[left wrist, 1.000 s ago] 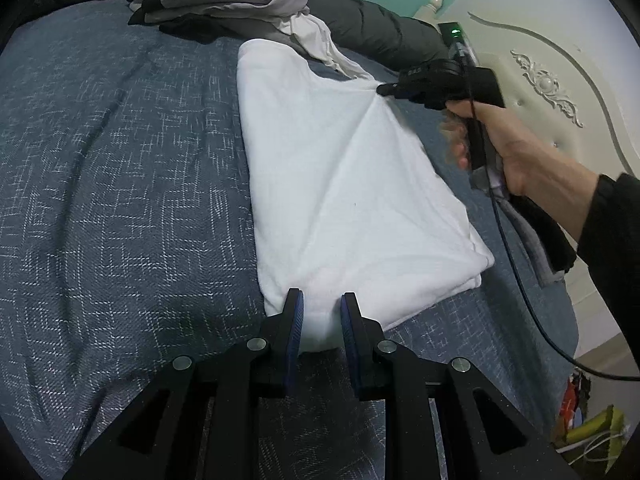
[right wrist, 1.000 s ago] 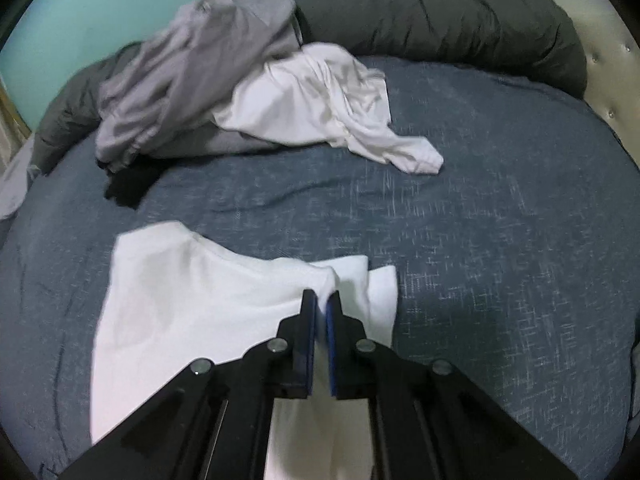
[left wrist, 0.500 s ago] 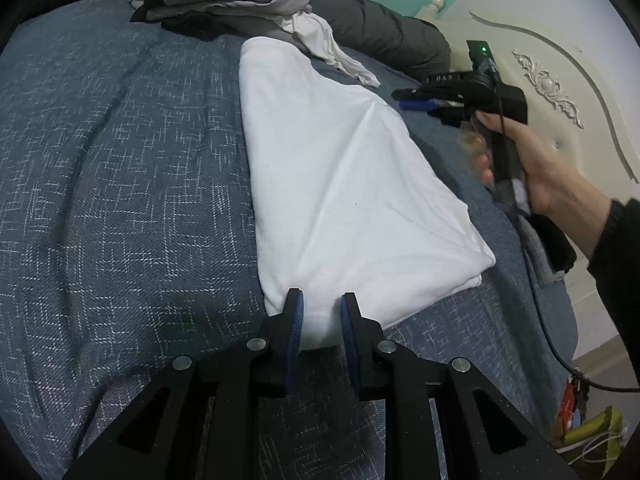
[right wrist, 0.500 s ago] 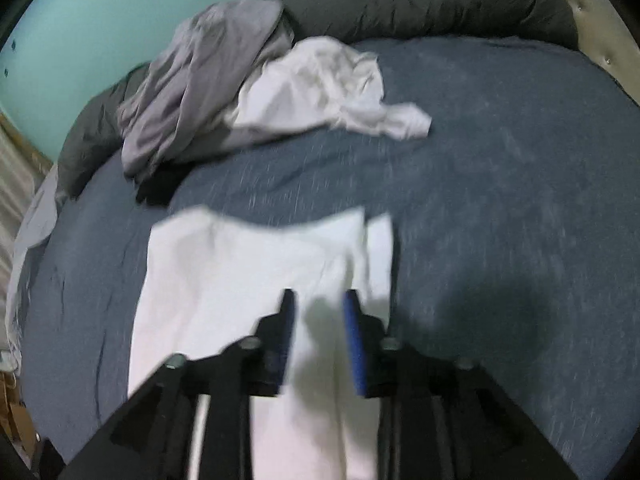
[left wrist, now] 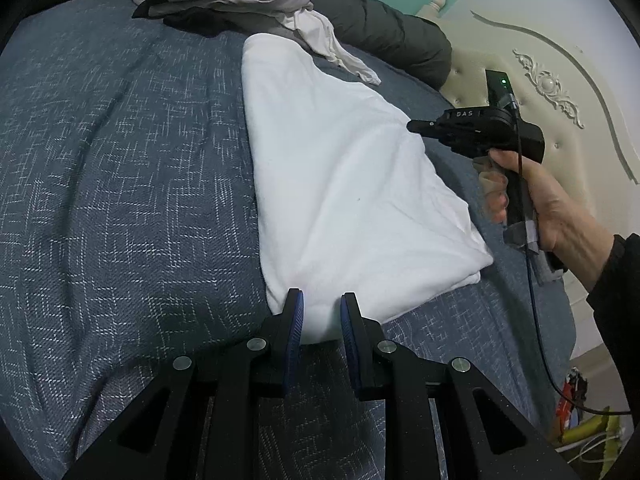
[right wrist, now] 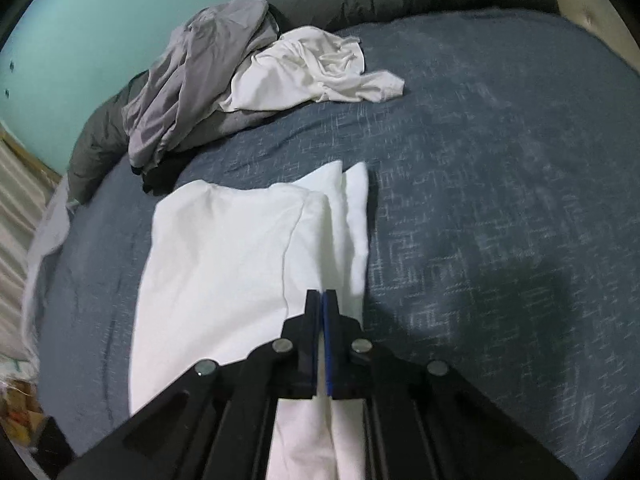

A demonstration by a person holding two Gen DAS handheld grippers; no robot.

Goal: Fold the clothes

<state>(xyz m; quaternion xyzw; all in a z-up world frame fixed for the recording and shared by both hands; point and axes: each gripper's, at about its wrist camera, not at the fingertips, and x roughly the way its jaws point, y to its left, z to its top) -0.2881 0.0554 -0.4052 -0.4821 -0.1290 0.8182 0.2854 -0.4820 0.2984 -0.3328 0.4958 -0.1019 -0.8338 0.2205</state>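
White folded T-shirt (left wrist: 344, 184) flat on the blue-grey bedspread (left wrist: 120, 200), long axis running straight away from the left tongs (left wrist: 320, 322).

Lies lengthwise ahead of the left tongs, near short edge sitting right between their blue pads (left wrist: 294, 332), which stand apart with nothing gripped. Nearer hand for that end: the left. Right tongs (left wrist: 412, 126) hover over the far right side edge, roughly at mid-length; in their own view (right wrist: 322, 312) pressed together, and cannot tell whether any cloth is pinched between them, though the shirt (right wrist: 240, 256) passes directly beneath, its doubled right edge pointing forward. Likely next fold, as a judgement: across the long axis, near end carried toward the far end. Unfolded pile of grey and white clothes (right wrist: 248, 68) well apart at the head of the bed.
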